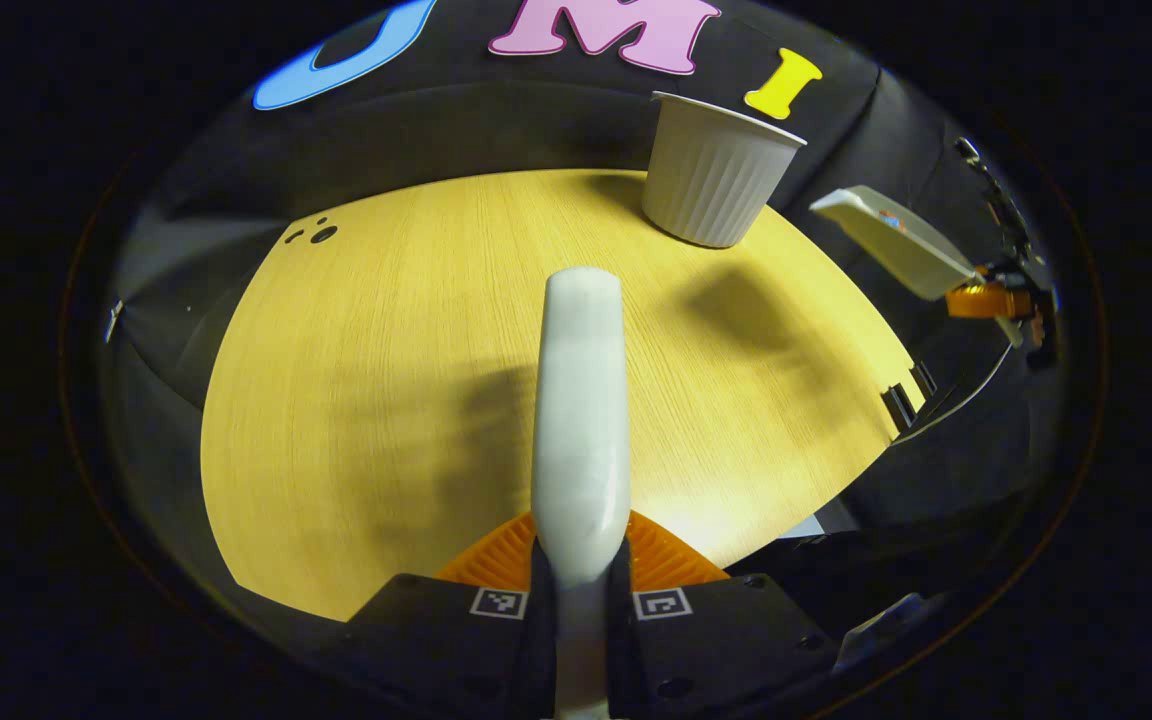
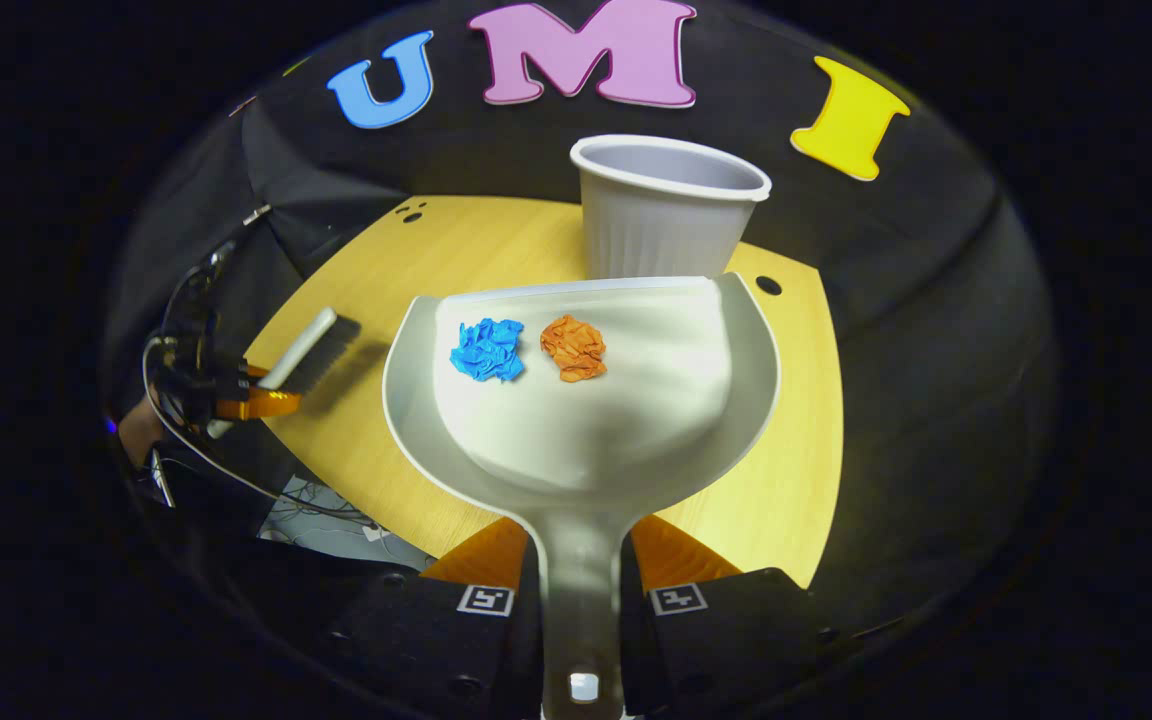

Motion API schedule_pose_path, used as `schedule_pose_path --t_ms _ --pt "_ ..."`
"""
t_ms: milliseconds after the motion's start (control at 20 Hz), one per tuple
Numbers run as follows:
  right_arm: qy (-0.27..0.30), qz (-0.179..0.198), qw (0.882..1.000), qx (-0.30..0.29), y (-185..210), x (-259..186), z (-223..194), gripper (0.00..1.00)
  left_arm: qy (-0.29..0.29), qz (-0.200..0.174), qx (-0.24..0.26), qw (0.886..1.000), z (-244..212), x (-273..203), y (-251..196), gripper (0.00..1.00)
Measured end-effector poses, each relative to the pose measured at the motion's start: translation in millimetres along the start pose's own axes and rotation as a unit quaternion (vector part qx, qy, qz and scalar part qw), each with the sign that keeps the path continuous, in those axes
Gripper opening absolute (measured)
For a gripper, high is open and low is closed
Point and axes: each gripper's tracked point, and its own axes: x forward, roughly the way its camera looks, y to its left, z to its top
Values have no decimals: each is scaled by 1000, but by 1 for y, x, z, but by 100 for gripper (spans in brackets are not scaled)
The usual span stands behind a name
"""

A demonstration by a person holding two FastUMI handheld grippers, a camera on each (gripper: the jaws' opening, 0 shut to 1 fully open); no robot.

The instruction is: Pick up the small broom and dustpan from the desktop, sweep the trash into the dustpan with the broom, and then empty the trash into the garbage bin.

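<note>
The white dustpan, handle clamped in the right tool, carries blue trash and orange trash. The ribbed white bin stands upright just beyond it. The broom is gripped in the left tool.

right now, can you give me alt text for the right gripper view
The right tool grips the handle of a pale dustpan carrying a blue paper ball and an orange paper ball, its front edge close to a ribbed white bin on a wooden table. Far left, the other tool holds a small broom.
</note>
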Motion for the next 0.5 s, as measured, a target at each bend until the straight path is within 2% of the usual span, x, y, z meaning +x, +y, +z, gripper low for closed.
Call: schedule_pose_path --t_ms 150,450,500 --pt "-19 0 1000 12 -11 -18 28 34 -3 1 -4 1000 -7 -9 -2 24" --pt "-39 -29 999 -9 -34 -14 85 34 -12 -4 -18 1000 -6 -15 -2 21" --pt "-45 -30 998 -10 -36 -14 101 30 -13 -5 -24 1000 -5 -18 0 25"
